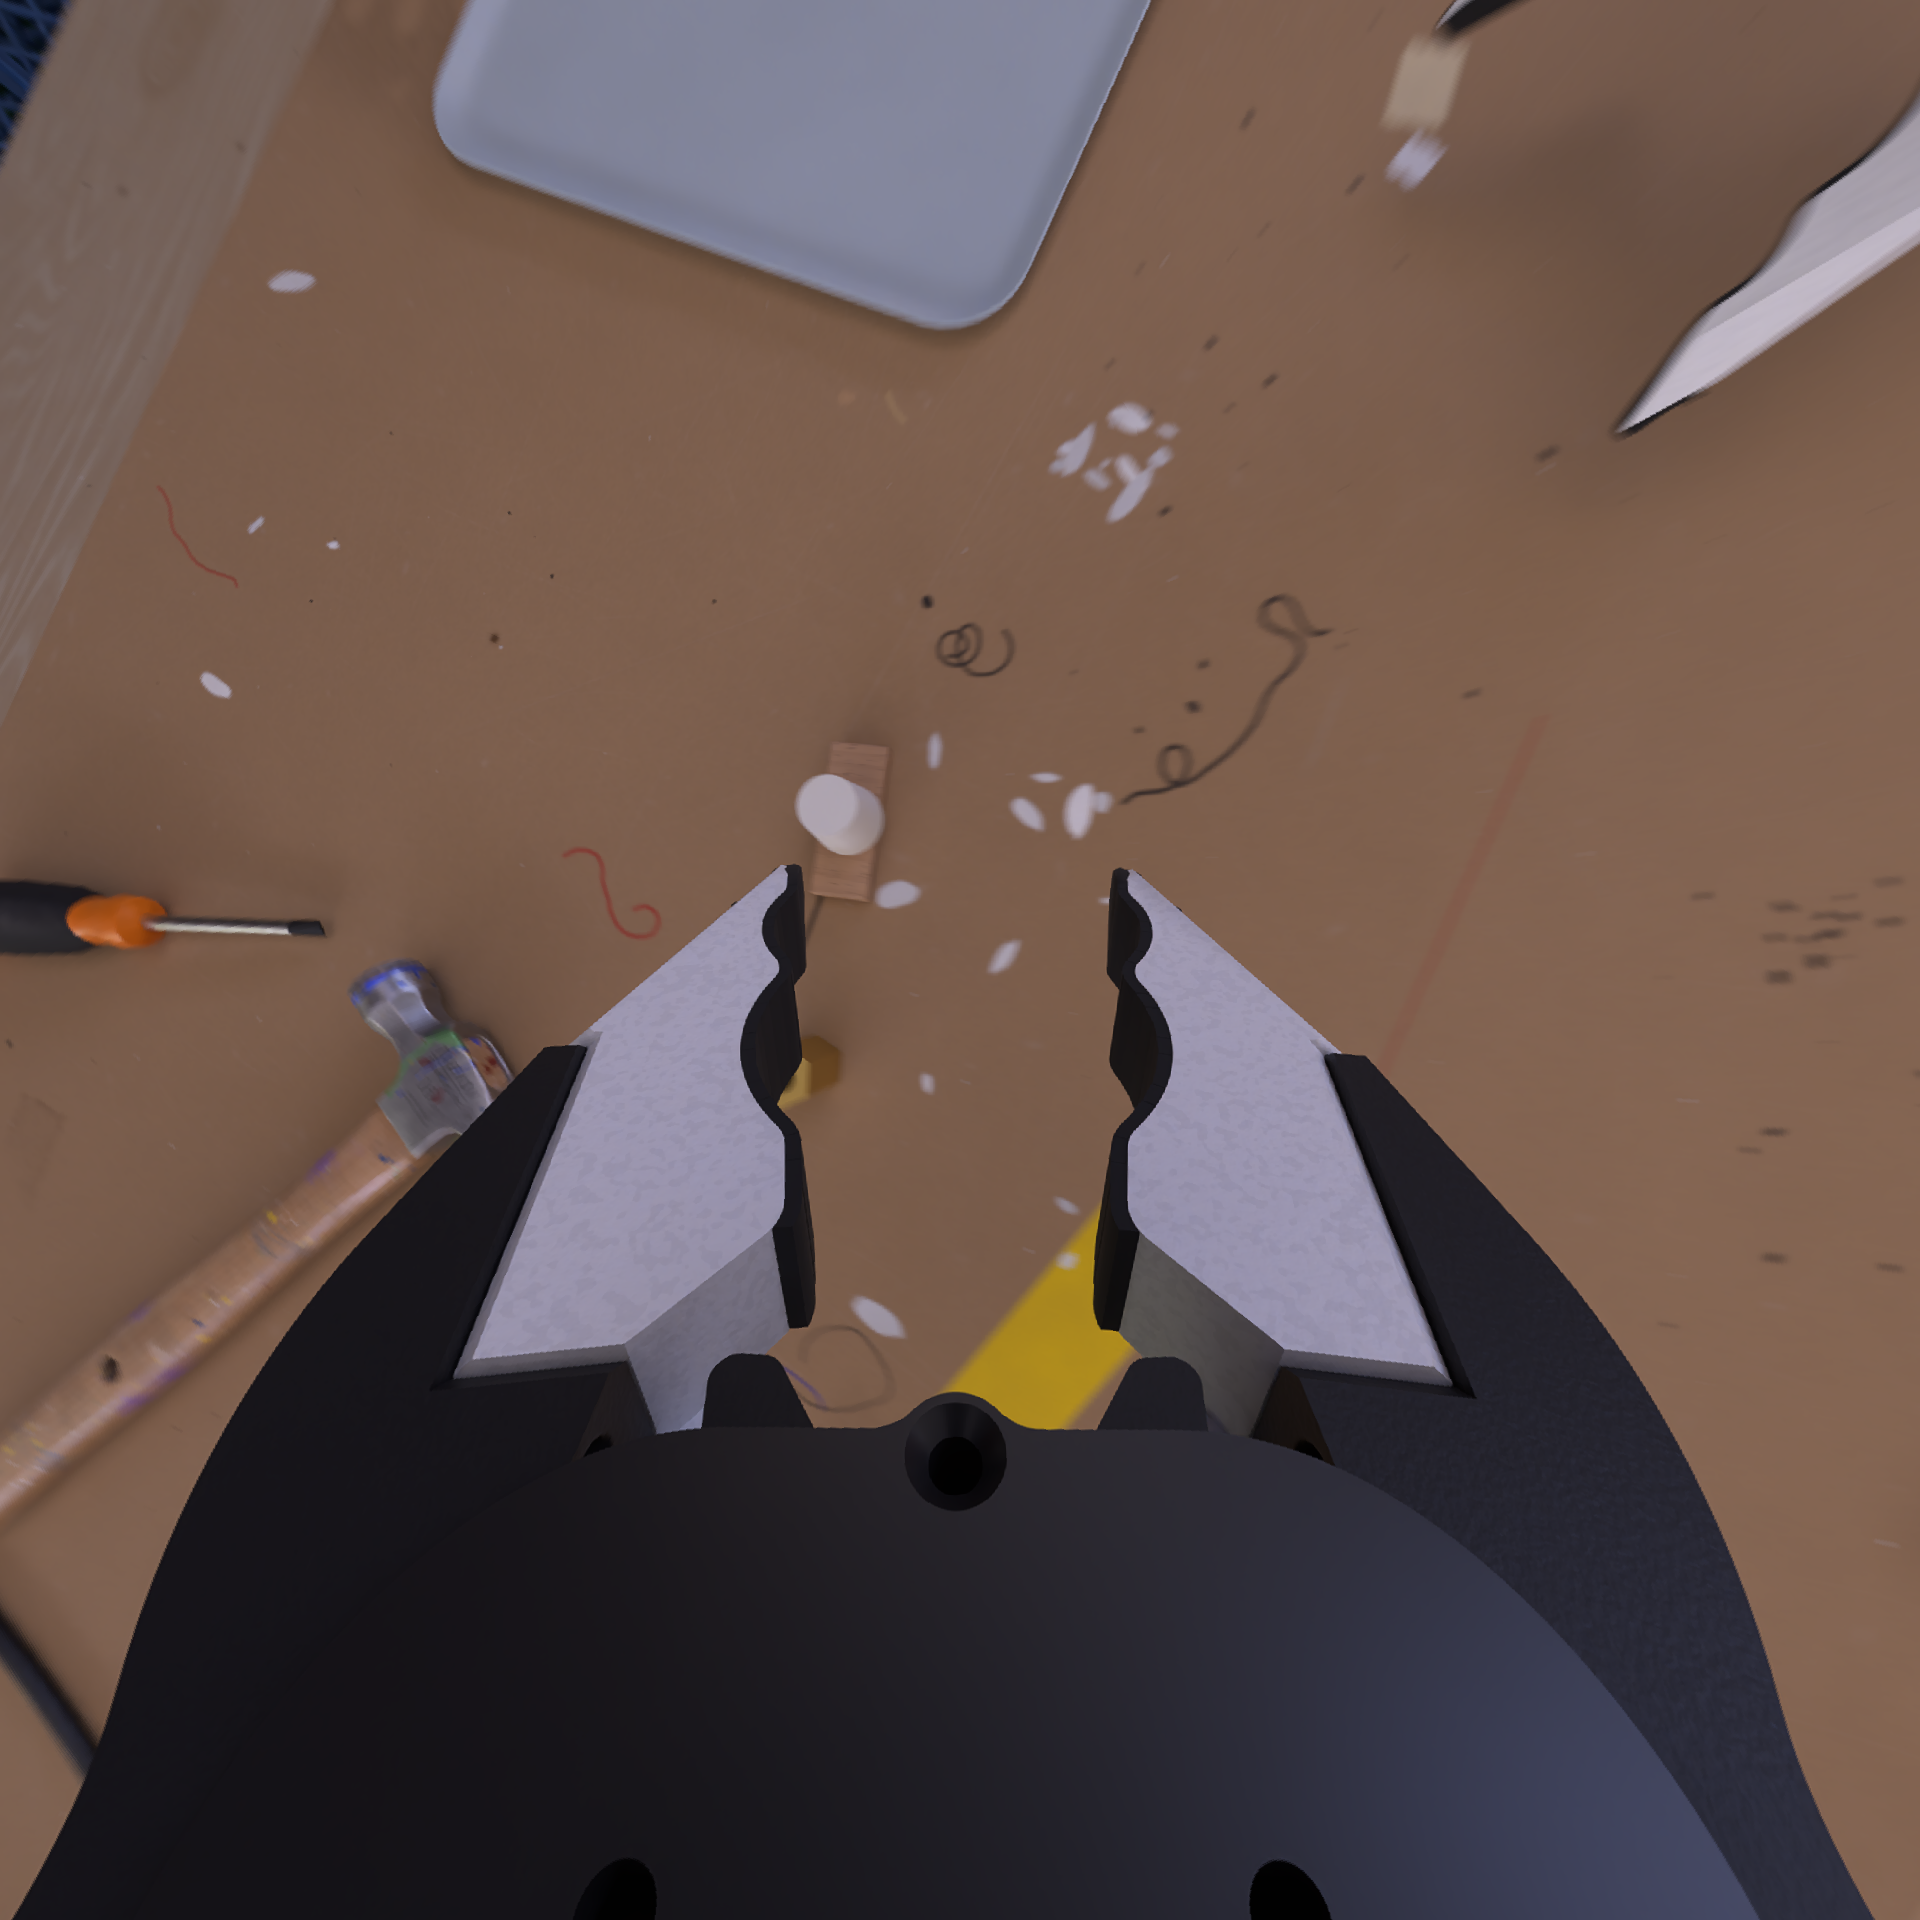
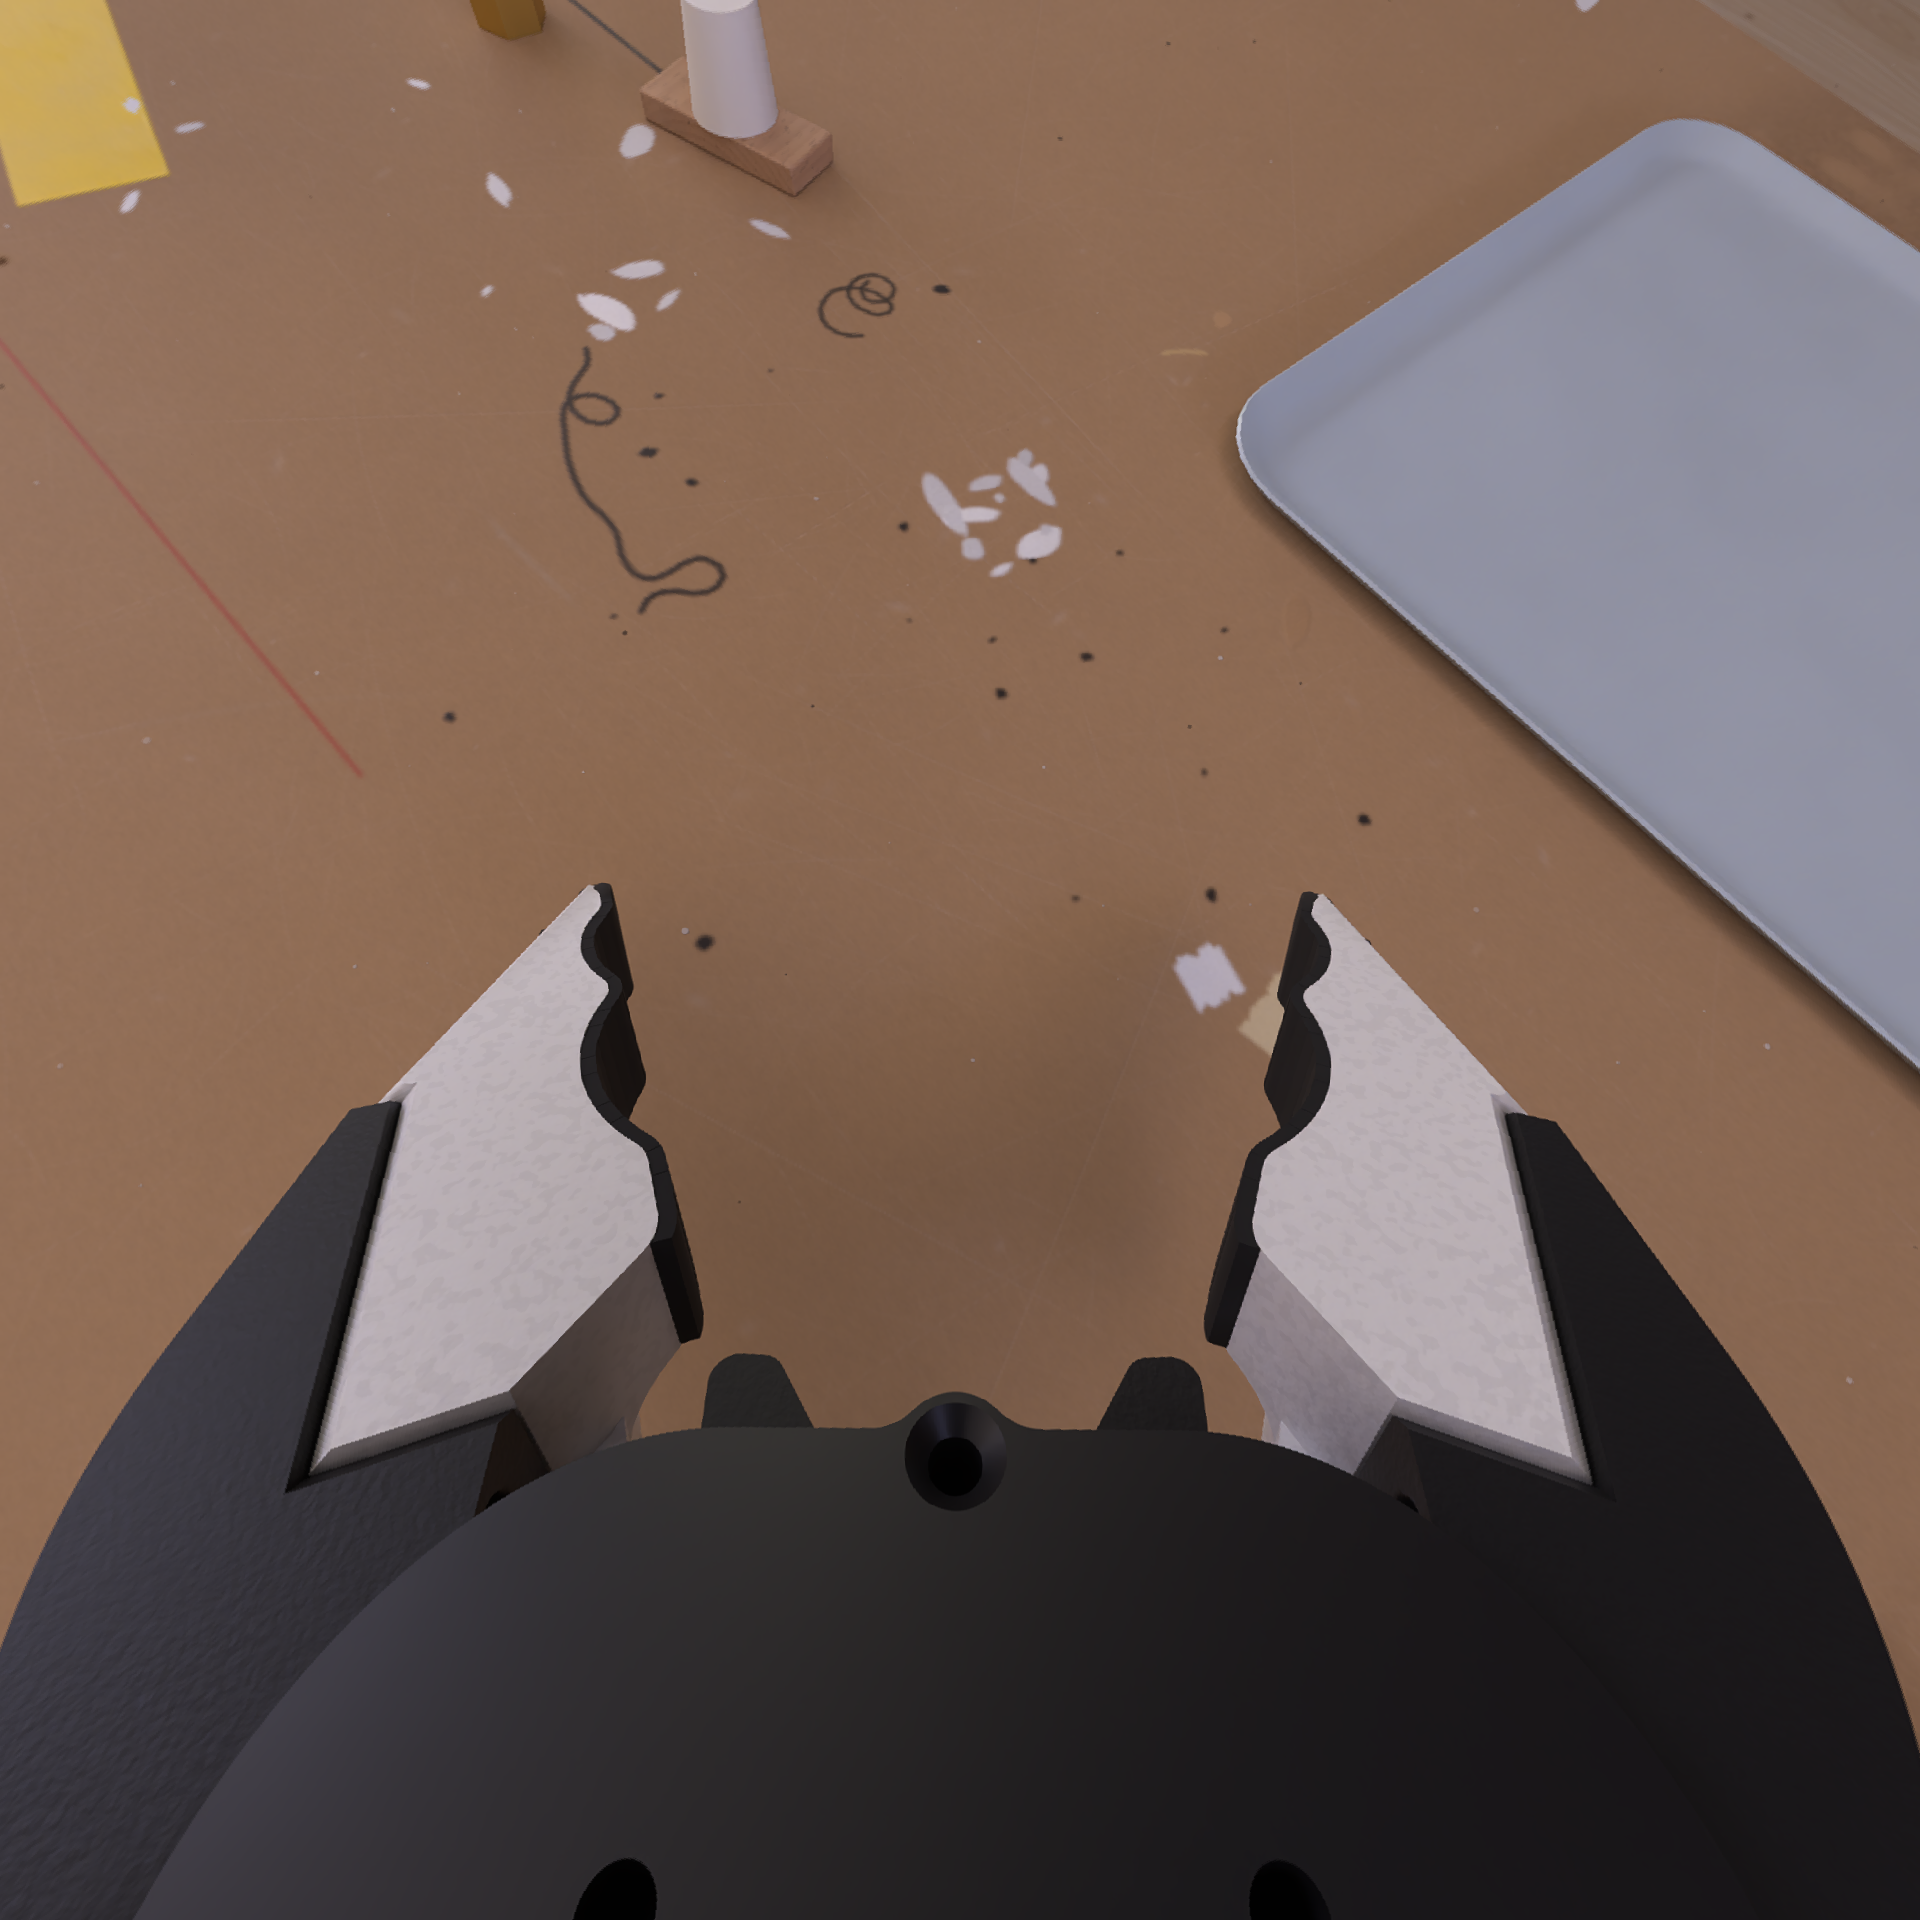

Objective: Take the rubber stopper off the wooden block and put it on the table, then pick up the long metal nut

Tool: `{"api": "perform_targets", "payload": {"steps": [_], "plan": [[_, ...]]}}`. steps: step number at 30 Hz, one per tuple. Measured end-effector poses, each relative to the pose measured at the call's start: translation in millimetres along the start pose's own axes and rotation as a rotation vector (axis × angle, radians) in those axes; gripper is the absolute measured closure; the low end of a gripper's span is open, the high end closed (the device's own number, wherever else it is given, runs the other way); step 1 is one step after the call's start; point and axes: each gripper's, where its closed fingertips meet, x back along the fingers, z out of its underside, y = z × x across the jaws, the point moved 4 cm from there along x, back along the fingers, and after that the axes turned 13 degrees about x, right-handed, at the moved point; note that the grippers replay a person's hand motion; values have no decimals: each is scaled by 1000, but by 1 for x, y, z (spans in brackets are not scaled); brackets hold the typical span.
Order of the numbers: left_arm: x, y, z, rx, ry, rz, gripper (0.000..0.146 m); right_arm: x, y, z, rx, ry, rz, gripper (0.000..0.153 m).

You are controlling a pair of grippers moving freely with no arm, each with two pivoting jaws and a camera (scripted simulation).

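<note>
Rubber stopper (image 1: 840, 814), white and tapered, stands upright on the small wooden block (image 1: 854, 831), out in the open middle of the brown table (image 1: 623, 623), well away from its edges; long metal nut (image 1: 810, 1075), brass-coloured, lies near the block, partly hidden behind one finger of the left gripper (image 1: 956, 883); left gripper hangs above the table with jaws spread, holding nothing, stopper just beyond its tips; right gripper (image 2: 956, 899) is well apart from the block, jaws spread wider and empty, over bare table; grey tray (image 1: 790, 135) lies farther off; screwdriver (image 1: 135, 920) and hammer (image 1: 312, 1205) lie toward one table edge; yellow tape patch (image 2: 73, 104) is near the nut
</note>
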Motion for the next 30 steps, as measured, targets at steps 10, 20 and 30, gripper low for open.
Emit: {"api": "perform_targets", "payload": {"steps": [10, 20, 30], "plan": [[-112, 44, 13, -105, 379, 10, 90, 0, 0, 0, 5, 6, -6, 29], [-92, 54, 15, -136, 432, -29, 123, 0, 0, 0, 9, 6, -11, 29], [-2, -42, -87, -415, 112, 130, 124, 0, -1, 0, 8, 4, -11, 28]]}}
